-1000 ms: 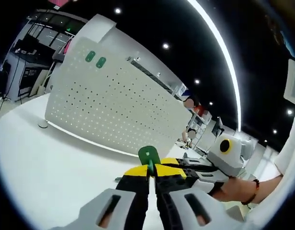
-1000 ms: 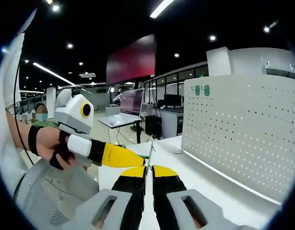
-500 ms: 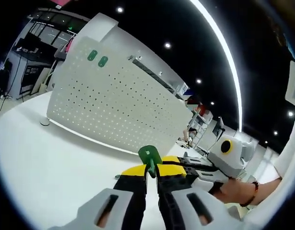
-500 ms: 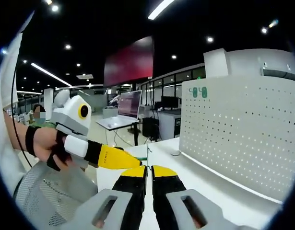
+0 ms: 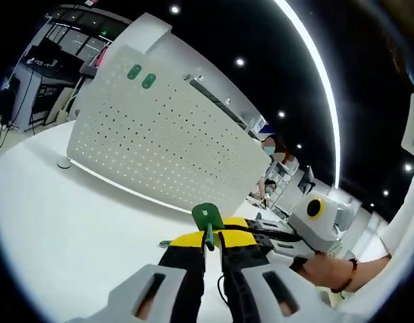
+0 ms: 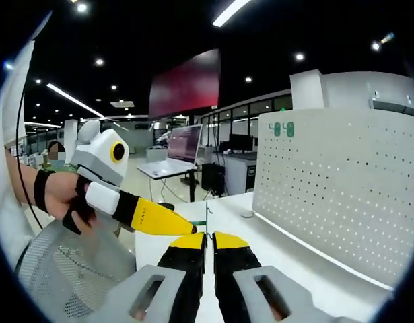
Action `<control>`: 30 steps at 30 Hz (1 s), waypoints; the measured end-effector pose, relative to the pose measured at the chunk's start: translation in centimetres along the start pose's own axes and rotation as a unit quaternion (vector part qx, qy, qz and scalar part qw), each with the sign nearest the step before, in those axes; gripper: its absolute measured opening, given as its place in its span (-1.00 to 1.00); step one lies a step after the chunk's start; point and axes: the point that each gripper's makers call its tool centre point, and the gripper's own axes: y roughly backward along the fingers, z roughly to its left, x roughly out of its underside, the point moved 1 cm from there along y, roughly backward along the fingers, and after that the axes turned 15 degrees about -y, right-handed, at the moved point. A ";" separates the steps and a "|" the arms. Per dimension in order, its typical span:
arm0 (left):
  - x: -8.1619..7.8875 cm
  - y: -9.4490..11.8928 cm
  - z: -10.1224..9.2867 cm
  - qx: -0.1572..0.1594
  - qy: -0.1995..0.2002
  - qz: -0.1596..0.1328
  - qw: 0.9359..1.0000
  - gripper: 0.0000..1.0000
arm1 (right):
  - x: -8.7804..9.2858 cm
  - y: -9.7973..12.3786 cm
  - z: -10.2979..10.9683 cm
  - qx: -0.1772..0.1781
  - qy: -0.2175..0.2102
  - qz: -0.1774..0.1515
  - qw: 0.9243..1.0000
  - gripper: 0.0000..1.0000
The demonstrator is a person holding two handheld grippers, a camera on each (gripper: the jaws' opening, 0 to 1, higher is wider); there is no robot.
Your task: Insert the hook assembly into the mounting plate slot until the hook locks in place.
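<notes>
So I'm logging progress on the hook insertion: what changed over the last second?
Little changed. Both hand-held grippers, left and right, remain shut on the green hook, clear of the pegboard. Both views shifted slightly, which is camera movement. No insertion yet.

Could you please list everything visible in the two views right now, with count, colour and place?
Pegboard: one, white, upright on the table.
Green tags: two, at the pegboard's upper corner.
Hook piece: one, green, pinched between both tools' tips.
Table: one, white, beneath.
Laptop: one, on a far desk.
Mesh chair: one, grey, beside the table.
Left tool: yellow-tipped, shut on the hook piece.
Right tool: yellow-tipped, shut on it.
</notes>
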 end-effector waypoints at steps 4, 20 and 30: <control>0.0 -0.1 0.2 -0.003 -0.001 -0.001 1.000 -0.91 | 0.1 -0.1 0.0 0.002 0.001 0.002 1.000 -0.95; -1.0 -0.4 0.4 0.003 -0.026 -0.008 1.000 -0.96 | -0.3 0.1 -0.3 0.003 -0.004 0.003 1.000 -0.92; -1.7 -0.4 0.3 0.005 -0.058 -0.004 0.998 -0.96 | -0.5 0.7 -0.6 0.017 -0.007 0.002 1.000 -0.84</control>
